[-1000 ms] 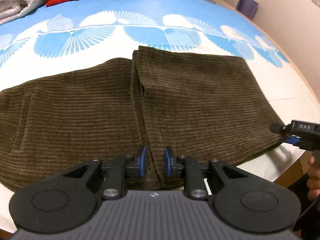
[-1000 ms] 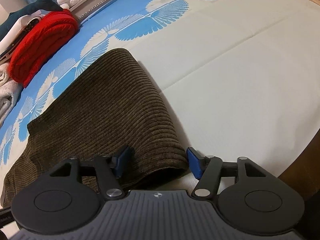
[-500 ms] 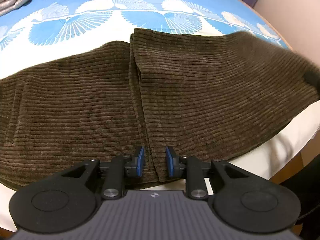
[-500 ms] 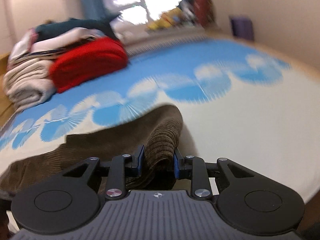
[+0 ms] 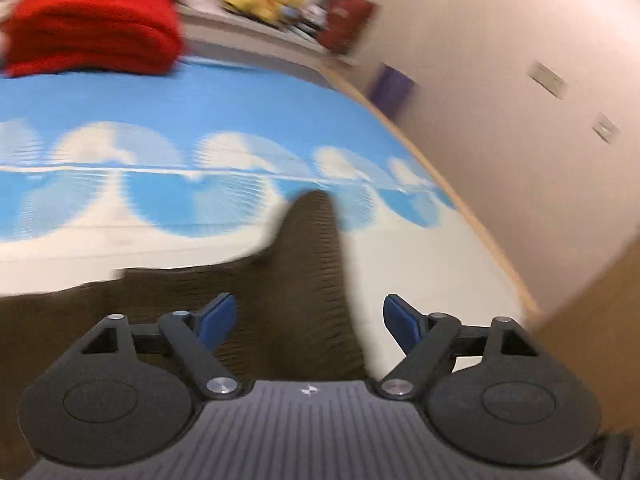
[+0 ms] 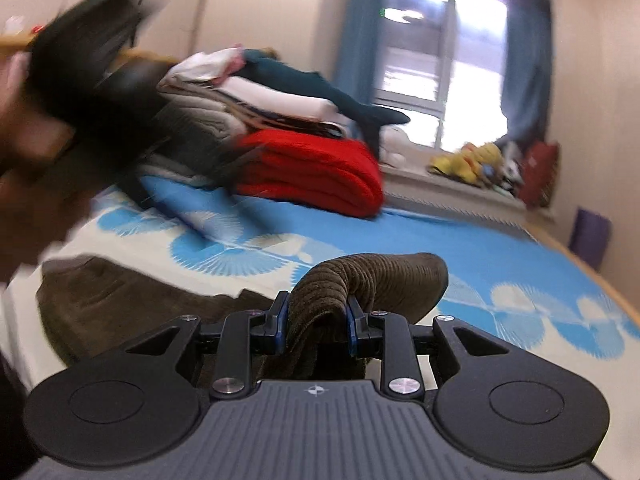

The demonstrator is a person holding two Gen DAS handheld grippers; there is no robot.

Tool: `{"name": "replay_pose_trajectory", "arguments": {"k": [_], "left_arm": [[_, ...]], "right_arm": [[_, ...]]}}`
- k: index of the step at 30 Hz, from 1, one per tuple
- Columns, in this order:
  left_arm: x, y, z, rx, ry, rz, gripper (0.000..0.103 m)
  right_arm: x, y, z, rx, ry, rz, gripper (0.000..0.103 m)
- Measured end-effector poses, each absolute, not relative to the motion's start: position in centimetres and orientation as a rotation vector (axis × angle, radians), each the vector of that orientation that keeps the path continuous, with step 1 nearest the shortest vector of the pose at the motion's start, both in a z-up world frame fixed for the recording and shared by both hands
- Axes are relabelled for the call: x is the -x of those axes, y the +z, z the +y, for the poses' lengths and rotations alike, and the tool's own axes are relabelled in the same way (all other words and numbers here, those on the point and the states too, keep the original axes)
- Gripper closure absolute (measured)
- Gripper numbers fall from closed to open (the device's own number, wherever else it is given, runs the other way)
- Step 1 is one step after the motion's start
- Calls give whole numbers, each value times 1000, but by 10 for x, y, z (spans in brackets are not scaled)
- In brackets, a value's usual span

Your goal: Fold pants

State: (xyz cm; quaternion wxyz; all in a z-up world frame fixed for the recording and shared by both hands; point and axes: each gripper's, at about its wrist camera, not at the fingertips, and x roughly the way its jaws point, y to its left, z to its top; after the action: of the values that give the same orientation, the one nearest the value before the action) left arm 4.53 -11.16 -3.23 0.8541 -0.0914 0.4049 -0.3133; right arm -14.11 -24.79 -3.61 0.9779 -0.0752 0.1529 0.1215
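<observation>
**Carrying the pinched end across**

The right gripper (image 6: 315, 326) is clamped on a bunched end of the pants (image 6: 372, 280), low centre of frame. The left gripper (image 5: 310, 322), its jaws just opened wide, grips nothing. The end should be laid squarely onto the cloth on the bedsheet (image 6: 460, 240).

right gripper (image 6: 316, 326) clamped on a bunched fold of brown corduroy pants (image 6: 360, 280), lifted above the bed (image 6: 440, 236).
</observation>
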Motion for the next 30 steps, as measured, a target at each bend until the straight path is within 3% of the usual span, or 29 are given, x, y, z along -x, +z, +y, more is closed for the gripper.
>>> {"name": "replay_pose_trajectory", "arguments": {"k": [10, 11, 13, 14, 15, 22, 24, 26, 27, 30], "left_arm": [[-89, -50, -175, -33, -551, 992, 18], [-91, -54, -176, -77, -515, 1007, 23], [-95, -66, -174, -130, -479, 1019, 50], [-95, -72, -171, -153, -476, 1019, 76], [-98, -77, -166, -163, -468, 1016, 83], [-91, -90, -72, -54, -422, 979, 84], [-93, -84, -25, -8, -389, 970, 85], [-95, -78, 23, 28, -362, 957, 85], [-96, -76, 47, 43, -350, 956, 85], [-90, -74, 122, 62, -325, 949, 84]], "right_arm": [[139, -33, -238, 206, 296, 288, 75], [139, -34, -237, 220, 306, 282, 75], [144, -34, -237, 253, 333, 266, 75], [146, -34, -235, 279, 344, 262, 75], [147, -35, -233, 296, 352, 259, 75], [150, -37, -215, 329, 440, 314, 63], [157, -24, -213, 256, 527, 286, 54], [157, -12, -220, 113, 600, 290, 35], [152, -8, -225, 22, 626, 313, 30], [125, -9, -238, -211, 642, 435, 26]]}}
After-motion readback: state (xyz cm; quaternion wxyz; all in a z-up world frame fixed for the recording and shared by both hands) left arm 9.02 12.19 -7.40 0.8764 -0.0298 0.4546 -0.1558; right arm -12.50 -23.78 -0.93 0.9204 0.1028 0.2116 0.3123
